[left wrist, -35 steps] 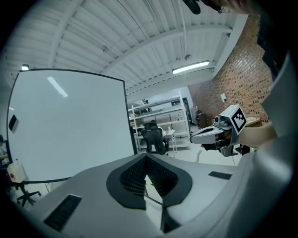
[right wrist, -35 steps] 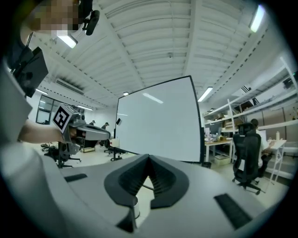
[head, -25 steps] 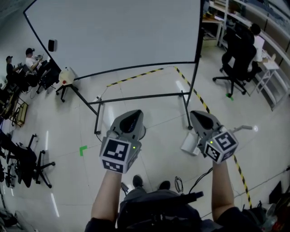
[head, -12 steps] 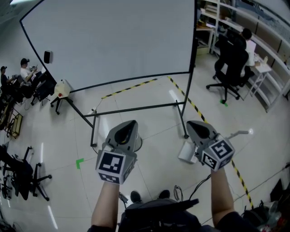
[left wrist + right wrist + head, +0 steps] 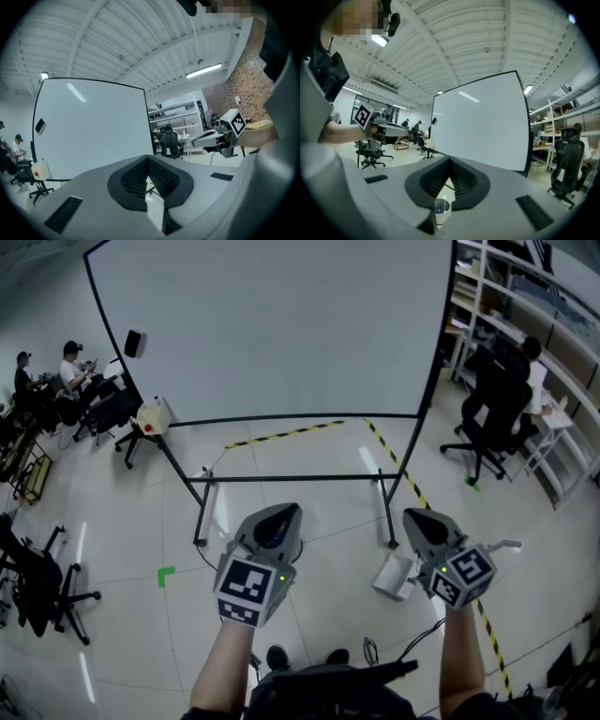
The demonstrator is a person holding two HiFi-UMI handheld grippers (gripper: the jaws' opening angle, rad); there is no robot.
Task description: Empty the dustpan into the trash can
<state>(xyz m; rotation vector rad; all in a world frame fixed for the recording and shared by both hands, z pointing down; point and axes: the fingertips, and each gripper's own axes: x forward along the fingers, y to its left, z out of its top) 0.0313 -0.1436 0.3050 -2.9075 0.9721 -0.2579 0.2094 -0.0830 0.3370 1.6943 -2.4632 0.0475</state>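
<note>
Left fingers: the fingers (image 5: 133, 180) of the left gripper (image 5: 278, 517) are pressed together, their ribbed pads meeting at the tip. They pinch nothing and touch nothing.
Seen past them: only a pale patch shows through the gap below the tips, and I cannot tell what it is.
Right fingers: the fingers (image 5: 461, 180) of the right gripper (image 5: 419, 521) are also closed tip to tip, empty and in the air.
Seen past them: the trash can (image 5: 440, 208), a white cylinder with a shiny rim and something bluish inside, shows low in the gap. It is well apart from the fingers.
Trash can, head view: the trash can (image 5: 394, 575) stands on the floor (image 5: 309, 456), just to the left of the right gripper and below it, between the two grippers but closer to the right one.
Dustpan: no pan shows plainly. A pale handle (image 5: 502, 545) sticks out from behind the right gripper's marker cube, and I judge it belongs to the dustpan, with the pan hidden under that gripper.
Long axis: the handle runs nearly level across the head view, pointing rightward away from the trash can.
Nearer hand: the right, clearly. The left gripper is well apart from the handle.
Worktop: none here, as everything stands on the floor in front of the whiteboard stand (image 5: 389, 512).
Step in hand: not begun, by my reading. The right fingers would have to open, drop low and to the right, and close across the handle.
</note>
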